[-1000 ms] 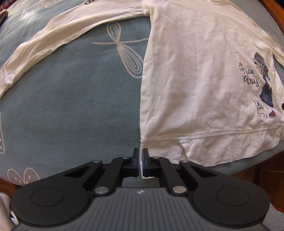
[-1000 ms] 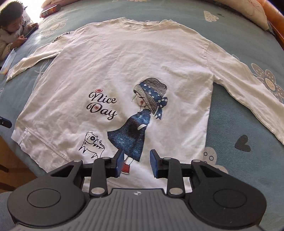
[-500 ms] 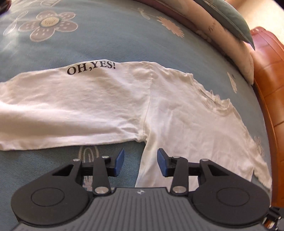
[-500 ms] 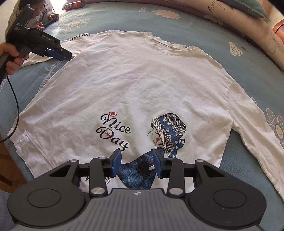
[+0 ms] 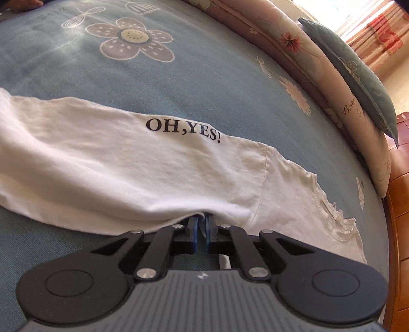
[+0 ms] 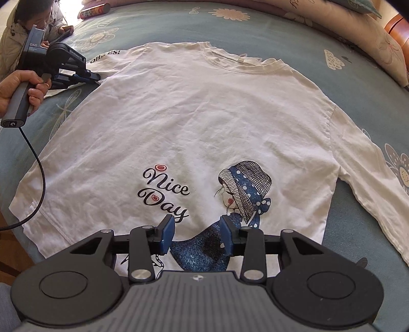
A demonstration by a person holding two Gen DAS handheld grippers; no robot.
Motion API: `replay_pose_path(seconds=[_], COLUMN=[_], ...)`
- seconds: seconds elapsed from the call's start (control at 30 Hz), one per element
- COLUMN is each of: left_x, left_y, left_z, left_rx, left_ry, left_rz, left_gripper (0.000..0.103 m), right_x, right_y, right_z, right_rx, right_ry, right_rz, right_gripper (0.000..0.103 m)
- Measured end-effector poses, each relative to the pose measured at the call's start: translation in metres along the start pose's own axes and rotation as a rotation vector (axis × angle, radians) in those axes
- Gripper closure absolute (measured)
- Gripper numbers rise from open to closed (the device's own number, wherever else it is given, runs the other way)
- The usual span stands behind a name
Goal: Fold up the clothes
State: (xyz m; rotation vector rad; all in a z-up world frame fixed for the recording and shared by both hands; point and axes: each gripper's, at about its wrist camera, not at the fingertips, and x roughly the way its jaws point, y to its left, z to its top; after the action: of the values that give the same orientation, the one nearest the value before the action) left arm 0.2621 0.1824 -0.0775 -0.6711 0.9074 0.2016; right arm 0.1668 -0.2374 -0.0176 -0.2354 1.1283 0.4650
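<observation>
A white long-sleeved shirt with a "Nice Day" girl print lies flat, front up, on a blue bedspread. Its left sleeve, printed "OH,YES!", stretches out to the left. My left gripper is shut on that sleeve's near edge close to the armpit, and the cloth humps up over the fingertips. In the right wrist view the left gripper shows at the shirt's upper left, held by a hand. My right gripper hovers open over the print near the hem, with nothing between its fingers.
The other sleeve runs off to the lower right. A person lies at the far left of the bed beside a can. Pillows line the far side, with a wooden bed frame at the right.
My left gripper left the hem corner, swung up to the armpit, opened, then shut on the sleeve's near edge. The right gripper drifted slightly up the shirt front and opened a bit wider.
</observation>
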Motion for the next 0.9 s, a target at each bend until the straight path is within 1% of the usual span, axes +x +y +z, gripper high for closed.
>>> replay_pose_path(seconds=[0.07,0.13,0.2,0.23,0.27,0.3,0.4,0.47,0.5,0.53,0.57,0.6,0.63,0.7,0.73,0.77,0.83,0.9], left_x=[0.0,-0.002,-0.004,-0.004,-0.003,-0.003,-0.002,-0.003,-0.003,-0.003,-0.004,-0.004,-0.006,-0.009,-0.011,-0.011,-0.014,-0.019], left_y=[-0.001,-0.004,-0.004,-0.005,-0.006,-0.007,-0.017,-0.031,-0.038,-0.046,-0.053,-0.06,-0.061,-0.06,-0.056,-0.051,-0.038,-0.032], left_z=[0.006,0.004,-0.003,-0.009,-0.014,-0.02,-0.03,-0.034,-0.036,-0.038,-0.04,-0.041,-0.038,-0.03,-0.023,-0.019,-0.012,-0.018], left_rx=[0.019,0.031,0.021,0.027,0.032,0.038,0.126,0.227,0.278,0.328,0.379,0.427,0.441,0.457,0.442,0.407,0.303,0.282], left_ry=[0.026,0.072,0.12,0.135,0.151,0.165,0.139,0.135,0.132,0.13,0.128,0.124,0.097,0.046,0.033,0.058,0.099,0.128], left_rz=[0.004,-0.023,-0.08,-0.081,-0.083,-0.084,-0.05,-0.007,0.015,0.036,0.058,0.08,0.104,0.149,0.173,0.152,0.082,0.038], left_gripper=[0.099,0.097,0.083,0.079,0.073,0.072,0.072,0.076,0.08,0.088,0.098,0.098,0.099,0.1,0.1,0.1,0.099,0.094], right_x=[0.001,0.003,0.004,0.004,0.004,0.005,0.006,0.006,0.007,0.007,0.008,0.007,0.007,0.004,0.003,0.003,0.004,0.004], right_y=[-0.001,-0.001,0.0,0.001,0.002,0.003,0.007,0.008,0.008,0.008,0.009,0.009,0.009,0.008,0.008,0.007,0.005,0.003], right_z=[0.0,0.001,0.002,0.003,0.003,0.004,0.005,0.006,0.006,0.006,0.006,0.006,0.006,0.006,0.006,0.005,0.003,0.002], right_rx=[0.005,0.01,0.011,0.01,0.008,0.003,-0.024,-0.037,-0.038,-0.036,-0.035,-0.033,-0.032,-0.031,-0.031,-0.031,-0.024,-0.006], right_ry=[0.004,0.011,0.011,0.011,0.01,0.009,0.008,0.01,0.012,0.013,0.014,0.014,0.013,0.005,0.003,0.003,0.006,0.006], right_rz=[-0.002,-0.004,0.0,0.006,0.009,0.009,0.0,-0.002,-0.002,-0.005,-0.005,-0.006,-0.007,-0.002,-0.002,-0.007,-0.013,-0.013], right_gripper=[0.06,0.059,0.059,0.058,0.058,0.058,0.058,0.057,0.057,0.057,0.057,0.057,0.057,0.057,0.057,0.057,0.057,0.057])
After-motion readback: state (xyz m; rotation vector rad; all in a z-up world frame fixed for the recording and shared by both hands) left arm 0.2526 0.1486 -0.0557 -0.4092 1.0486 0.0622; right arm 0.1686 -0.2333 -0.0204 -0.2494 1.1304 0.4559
